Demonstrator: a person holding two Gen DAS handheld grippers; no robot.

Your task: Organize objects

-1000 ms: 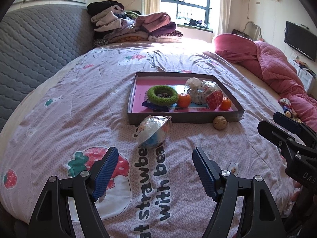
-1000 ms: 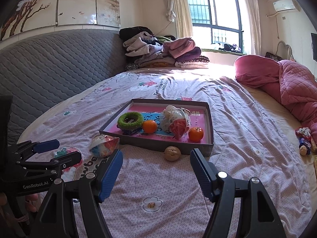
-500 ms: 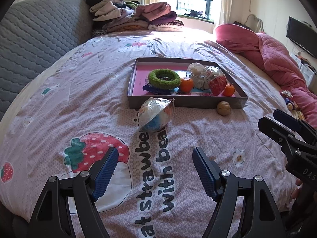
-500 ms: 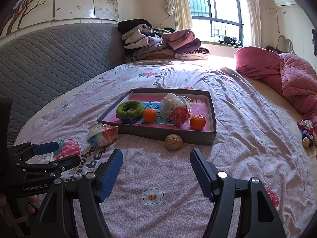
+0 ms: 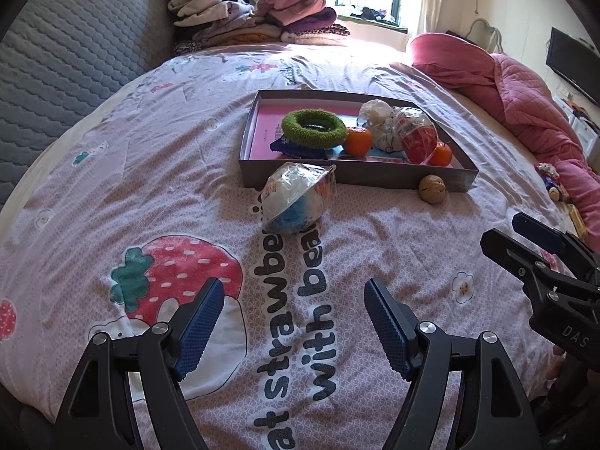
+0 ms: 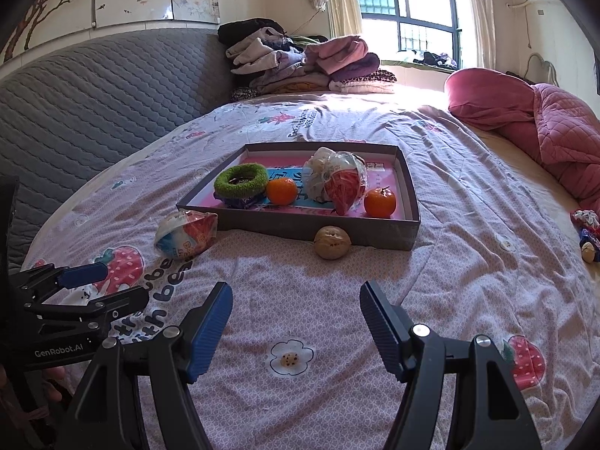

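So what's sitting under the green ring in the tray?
The green ring lies on a dark blue-purple wrapped item that pokes out at its near side. Most of that item is covered, so I can't identify it.

The bedspread [image 5: 112, 172] is soft matt cloth, lightly creased. The shallow box [image 6: 337, 230] looks like dull grey cardboard with a glossy pink printed floor. The green ring [image 5: 313, 129] is fuzzy, the wrapped ball [image 5: 296, 197] crinkly shiny plastic, the walnut [image 6: 332, 247] rough-shelled. Each claw [image 5: 294, 322] [image 6: 296, 322] is matt black plastic with ribbed blue pads [image 6: 210, 330].
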